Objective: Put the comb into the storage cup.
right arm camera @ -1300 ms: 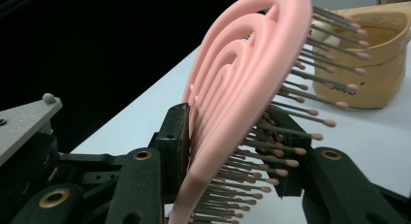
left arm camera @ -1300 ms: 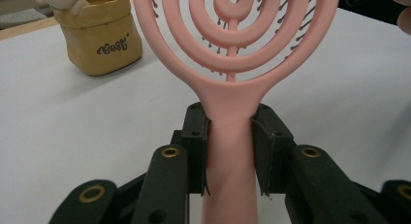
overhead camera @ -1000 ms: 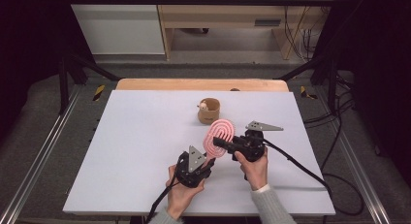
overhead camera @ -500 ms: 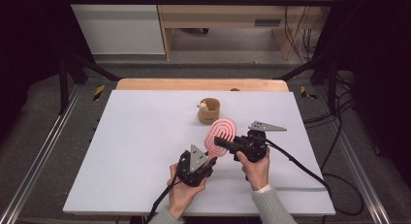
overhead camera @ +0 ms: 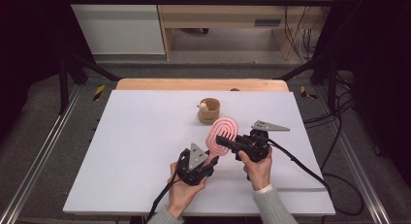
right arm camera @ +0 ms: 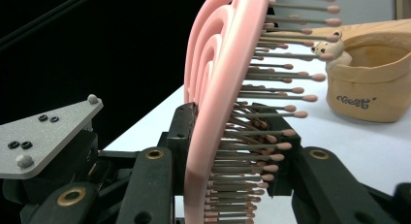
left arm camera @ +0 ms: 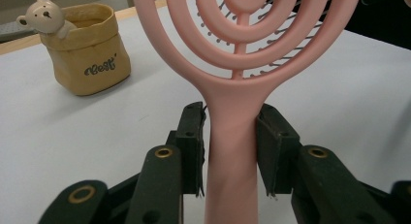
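Pink plastic hairbrush [overhead camera: 223, 133] with a head of looped rings, lifted off the white table top [overhead camera: 135, 151], at 5 o'clock from the tan fabric pouch [overhead camera: 209, 112] and near it. Head toward 12 o'clock, handle down toward 7 o'clock. Small bear figure [left arm camera: 46, 15] perched on the pouch rim, at 10 o'clock in the left gripper view.

Right gripper [overhead camera: 221, 139] at 3 o'clock of the brush, reaching in sideways. Clamped tight on the head: one pad flat on the smooth back, the other pressed into the bristles.

Left gripper [overhead camera: 212, 159] at 6 o'clock of the brush, below the handle. Jaws just been opening, the handle between them. Pads on either side of the handle, narrowly parted, with a thin gap at each side rather than a firm squeeze.
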The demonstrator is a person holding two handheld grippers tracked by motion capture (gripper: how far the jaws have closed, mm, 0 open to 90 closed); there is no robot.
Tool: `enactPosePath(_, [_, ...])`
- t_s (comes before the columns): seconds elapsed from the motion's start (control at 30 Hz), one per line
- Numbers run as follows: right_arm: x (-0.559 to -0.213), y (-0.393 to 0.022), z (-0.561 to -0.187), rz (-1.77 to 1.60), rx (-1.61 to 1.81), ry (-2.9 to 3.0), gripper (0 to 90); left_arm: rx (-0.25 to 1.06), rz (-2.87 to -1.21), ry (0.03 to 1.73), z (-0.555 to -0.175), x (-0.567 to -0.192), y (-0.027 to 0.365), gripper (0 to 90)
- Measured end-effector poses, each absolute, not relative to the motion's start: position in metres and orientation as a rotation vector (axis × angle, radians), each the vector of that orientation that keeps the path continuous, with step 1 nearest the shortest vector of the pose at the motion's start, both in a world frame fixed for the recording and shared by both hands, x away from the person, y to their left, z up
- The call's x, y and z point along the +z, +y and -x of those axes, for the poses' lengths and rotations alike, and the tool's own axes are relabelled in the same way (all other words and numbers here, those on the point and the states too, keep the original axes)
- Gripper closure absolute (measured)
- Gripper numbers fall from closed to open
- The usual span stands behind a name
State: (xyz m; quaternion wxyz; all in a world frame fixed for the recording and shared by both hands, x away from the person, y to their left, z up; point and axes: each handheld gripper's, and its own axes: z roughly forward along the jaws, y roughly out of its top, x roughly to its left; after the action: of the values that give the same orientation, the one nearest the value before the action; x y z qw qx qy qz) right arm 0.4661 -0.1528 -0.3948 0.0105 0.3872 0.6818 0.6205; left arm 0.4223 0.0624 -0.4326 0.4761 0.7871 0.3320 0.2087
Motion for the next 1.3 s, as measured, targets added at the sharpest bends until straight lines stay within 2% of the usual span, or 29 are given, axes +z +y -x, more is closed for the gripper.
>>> enactPosePath(0.13, [-0.393,-0.155,-0.466,-1.203,1.916,2.115,63.2,0.47,-1.924,0.802,-0.424,-0.428,0.065,58.6])
enactPosePath(0.33, [-0.392,-0.161,-0.466,-1.21,1.913,2.078,63.2,0.352,-1.899,0.771,-0.429,-0.419,0.074,43.3])
enactPosePath(0.57, [-0.387,-0.169,-0.465,-1.212,1.904,2.042,63.3,0.303,-1.867,0.728,-0.435,-0.409,0.083,28.0])
enactPosePath(0.67, [-0.386,-0.171,-0.465,-1.212,1.897,2.031,63.2,0.333,-1.879,0.721,-0.436,-0.405,0.087,20.3])
enactPosePath(0.93, [-0.383,-0.176,-0.464,-1.203,1.868,2.005,63.2,0.306,-1.898,0.729,-0.443,-0.399,0.1,4.4])
enactPosePath(1.3, [-0.379,-0.181,-0.463,-1.198,1.834,1.979,63.2,0.316,-1.902,0.736,-0.446,-0.395,0.12,0.3])
